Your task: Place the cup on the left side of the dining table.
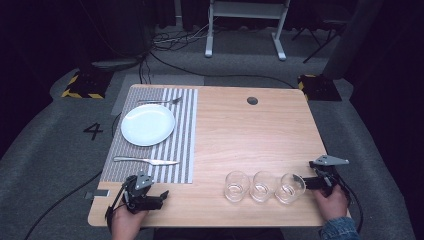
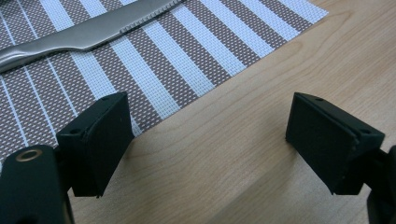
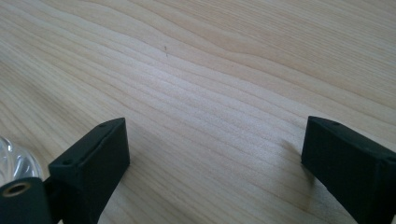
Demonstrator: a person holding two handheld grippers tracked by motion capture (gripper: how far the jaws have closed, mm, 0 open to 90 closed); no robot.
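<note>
On the light wooden table [image 1: 250, 135], the left gripper [image 2: 205, 140] rests at seven o'clock with jaws spread wide and empty, just off the striped woven placemat [image 1: 177, 130] that carries a round white plate [image 1: 148, 124], a steel fork [image 1: 160, 101] and a steel knife [image 1: 146, 160]. The right gripper [image 3: 212, 158] sits at five o'clock, jaws likewise apart on bare wood, just beside the rightmost of three clear drinking glasses [image 1: 263, 186] in a row at six o'clock
</note>
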